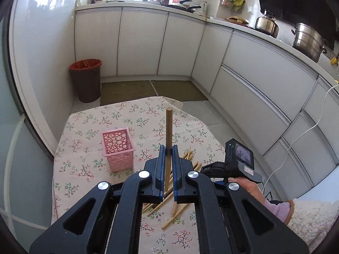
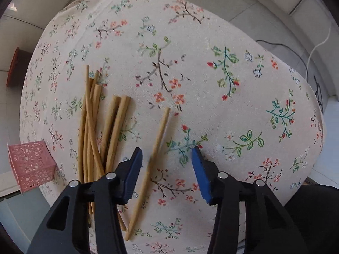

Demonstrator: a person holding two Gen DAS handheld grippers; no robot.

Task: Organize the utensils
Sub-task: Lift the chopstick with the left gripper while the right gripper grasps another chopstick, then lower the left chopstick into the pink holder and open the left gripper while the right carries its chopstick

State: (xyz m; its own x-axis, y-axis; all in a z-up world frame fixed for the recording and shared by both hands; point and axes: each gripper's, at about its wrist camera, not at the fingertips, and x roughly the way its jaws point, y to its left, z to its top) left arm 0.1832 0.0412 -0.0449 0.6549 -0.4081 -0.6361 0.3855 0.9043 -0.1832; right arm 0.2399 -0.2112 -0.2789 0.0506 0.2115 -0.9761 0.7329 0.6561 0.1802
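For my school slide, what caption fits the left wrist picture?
Left gripper holds one chopstick upright beside the pink basket.

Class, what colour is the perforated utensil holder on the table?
The utensil holder is pink, seen best in the left wrist view.

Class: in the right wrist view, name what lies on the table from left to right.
pink basket → pile of chopsticks → single chopstick lying apart from the pile, between the open jaws of the right gripper → bare flowered tablecloth.
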